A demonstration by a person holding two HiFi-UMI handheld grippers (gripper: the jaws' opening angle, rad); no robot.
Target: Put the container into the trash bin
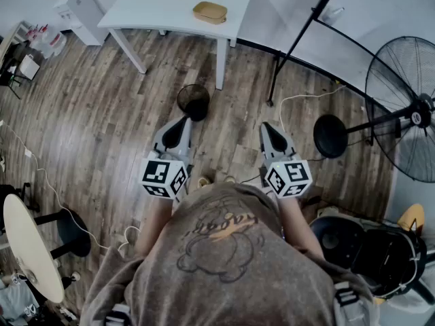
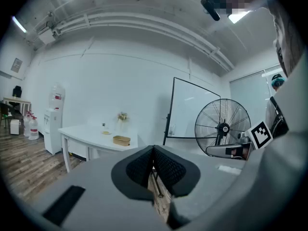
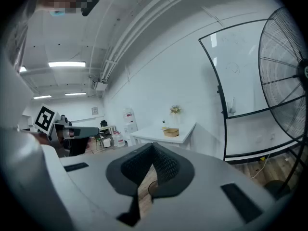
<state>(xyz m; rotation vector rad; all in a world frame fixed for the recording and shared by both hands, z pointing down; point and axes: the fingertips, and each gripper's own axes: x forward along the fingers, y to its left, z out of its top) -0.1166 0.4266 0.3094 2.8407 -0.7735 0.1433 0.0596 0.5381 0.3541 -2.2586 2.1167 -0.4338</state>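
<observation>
Much of the lower head view is filled by the person's grey-brown printed T-shirt (image 1: 224, 250), so the hands behind the marker cubes are hidden. The large black standing fan (image 1: 408, 107) is cut off at the right edge, and the white tabletop (image 1: 156, 9) is cut off at the top edge. In both gripper views the lower half is covered by the grey gripper bodies. Only a sliver of the wooden plank floor (image 1: 102, 114) is seen through the gap under the pads. A rounded dark shape seen in that gap in the right gripper view cannot be identified.

The left gripper (image 1: 182, 123) (image 2: 153, 150) is seen with its black ribbed pads pressed together at the tips, with nothing between them. The right gripper (image 1: 270, 129) (image 3: 153, 148) is likewise closed and empty. Both are held side by side in front of the person, above the floor.

The shallow tan oval container (image 1: 209, 11) (image 2: 121, 139) (image 3: 171, 132) is set on the tabletop near its front right corner, ahead of both grippers and well apart from them. The black mesh trash bin (image 1: 194, 100) stands on the floor between the tabletop and the grippers. In the head view it is found just beyond the left gripper's tip.
</observation>
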